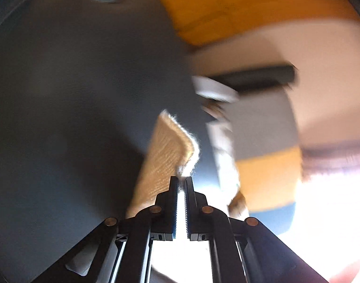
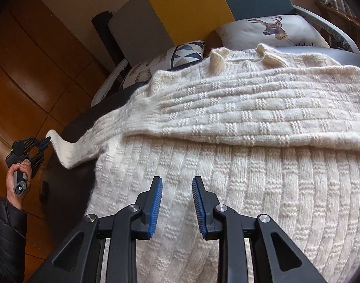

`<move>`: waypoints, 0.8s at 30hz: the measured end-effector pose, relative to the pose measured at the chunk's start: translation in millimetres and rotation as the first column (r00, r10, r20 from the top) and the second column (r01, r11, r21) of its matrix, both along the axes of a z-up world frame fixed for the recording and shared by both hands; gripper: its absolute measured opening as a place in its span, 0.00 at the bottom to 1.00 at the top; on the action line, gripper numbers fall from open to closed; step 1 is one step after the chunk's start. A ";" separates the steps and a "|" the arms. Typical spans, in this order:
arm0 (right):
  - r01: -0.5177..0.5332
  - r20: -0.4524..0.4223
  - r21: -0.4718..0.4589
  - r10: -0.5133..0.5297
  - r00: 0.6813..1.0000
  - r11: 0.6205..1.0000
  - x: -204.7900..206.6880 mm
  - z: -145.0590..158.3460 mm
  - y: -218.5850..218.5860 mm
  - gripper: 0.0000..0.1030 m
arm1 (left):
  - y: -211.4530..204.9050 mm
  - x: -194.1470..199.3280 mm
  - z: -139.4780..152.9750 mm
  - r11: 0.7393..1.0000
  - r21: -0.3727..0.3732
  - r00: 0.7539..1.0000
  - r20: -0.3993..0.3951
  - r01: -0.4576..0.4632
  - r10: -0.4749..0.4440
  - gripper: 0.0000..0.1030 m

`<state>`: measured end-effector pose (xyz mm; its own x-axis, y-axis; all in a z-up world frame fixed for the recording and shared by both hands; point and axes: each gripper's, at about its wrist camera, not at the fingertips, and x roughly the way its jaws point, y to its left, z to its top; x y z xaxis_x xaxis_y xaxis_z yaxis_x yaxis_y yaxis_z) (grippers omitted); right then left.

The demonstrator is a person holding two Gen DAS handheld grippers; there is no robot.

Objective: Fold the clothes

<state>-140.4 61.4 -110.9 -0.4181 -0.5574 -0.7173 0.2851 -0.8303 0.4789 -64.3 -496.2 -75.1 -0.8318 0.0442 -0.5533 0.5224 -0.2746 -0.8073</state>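
The left gripper (image 1: 182,177) is clamped on the cuff (image 1: 180,146) of the cream knitted sweater (image 2: 227,141), holding that sleeve out past the edge of the dark surface (image 2: 69,179). The right gripper (image 2: 177,181) hovers with jaws apart over the sweater's body, gripping nothing. Two cushions (image 2: 262,33) lie beyond the collar.
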 end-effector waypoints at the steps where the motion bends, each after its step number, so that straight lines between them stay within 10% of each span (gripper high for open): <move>1: -0.015 -0.014 -0.018 0.014 1.000 1.000 -3.4 4.5 -2.0 0.26 | 14.4 -10.7 12.8 0.998 -0.027 0.999 -0.022 0.050 -0.050 0.04; 8: -0.033 0.055 -0.320 0.053 0.997 0.947 -43.5 13.7 -9.0 0.26 | 152.9 -87.6 64.2 0.891 -0.192 0.901 -0.058 0.412 -0.430 0.04; 16: 0.142 0.278 -0.533 0.014 0.960 0.834 -95.6 -16.6 -18.3 0.30 | 289.2 -155.1 14.8 0.735 -0.154 0.749 0.064 0.660 -0.659 0.04; 24: 0.303 0.423 -0.539 -0.058 0.904 0.786 -121.0 -53.8 -15.6 0.30 | 332.7 -136.0 -24.8 0.695 -0.022 0.695 0.058 0.718 -0.716 0.06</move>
<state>-261.4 45.8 -164.7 -0.3306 -0.8551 -0.3994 -0.1377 -0.3750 0.9167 -200.3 -163.5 -99.9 -0.5328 0.5949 -0.6018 0.1863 -0.6113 -0.7692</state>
